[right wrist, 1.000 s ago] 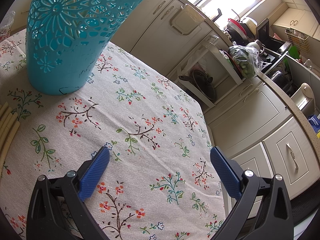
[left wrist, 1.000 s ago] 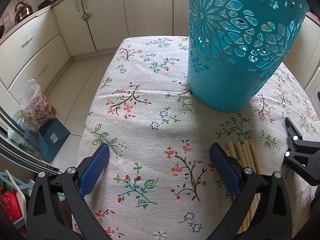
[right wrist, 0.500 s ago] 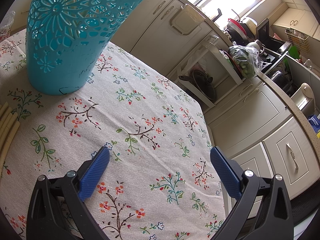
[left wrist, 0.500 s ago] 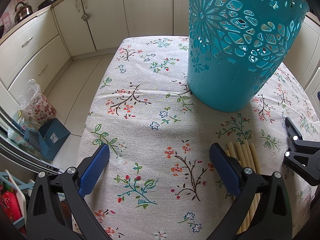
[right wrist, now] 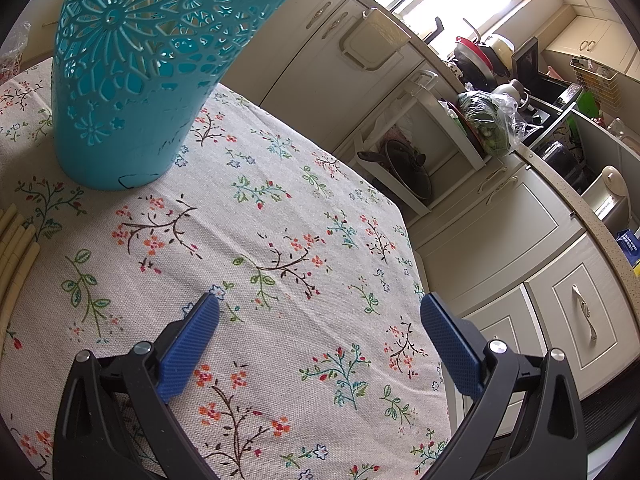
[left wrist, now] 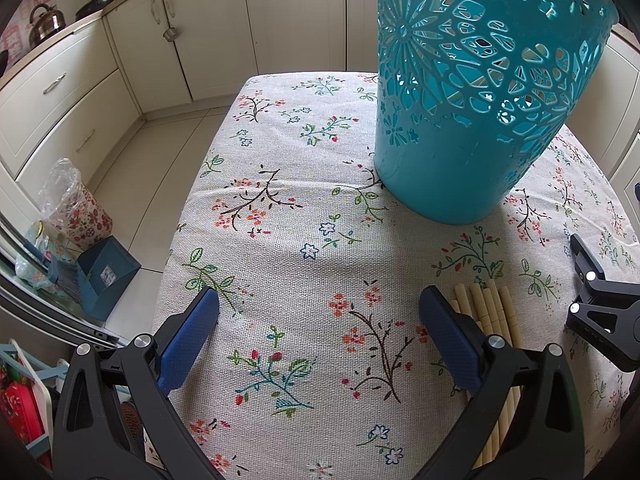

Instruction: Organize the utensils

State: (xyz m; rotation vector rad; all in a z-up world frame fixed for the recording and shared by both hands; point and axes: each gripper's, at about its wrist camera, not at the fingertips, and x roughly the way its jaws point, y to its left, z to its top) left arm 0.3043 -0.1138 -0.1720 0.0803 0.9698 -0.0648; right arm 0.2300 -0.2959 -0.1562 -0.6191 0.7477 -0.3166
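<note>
A tall teal openwork holder stands upright on the floral tablecloth; the right wrist view has the holder at its upper left. Several pale wooden chopsticks lie side by side on the cloth, partly hidden behind my left gripper's right finger; the same chopsticks reach in from the left edge of the right wrist view. My left gripper is open and holds nothing, just left of the chopsticks. Open and bare as well, my right gripper hovers over cloth right of the holder; part of it shows beside the chopsticks.
The table edge drops to tiled floor on the left, where a blue dustpan and a bagged bin sit. Cream cabinets line the back. To the right a counter carries pots and bags, with a pan rack below.
</note>
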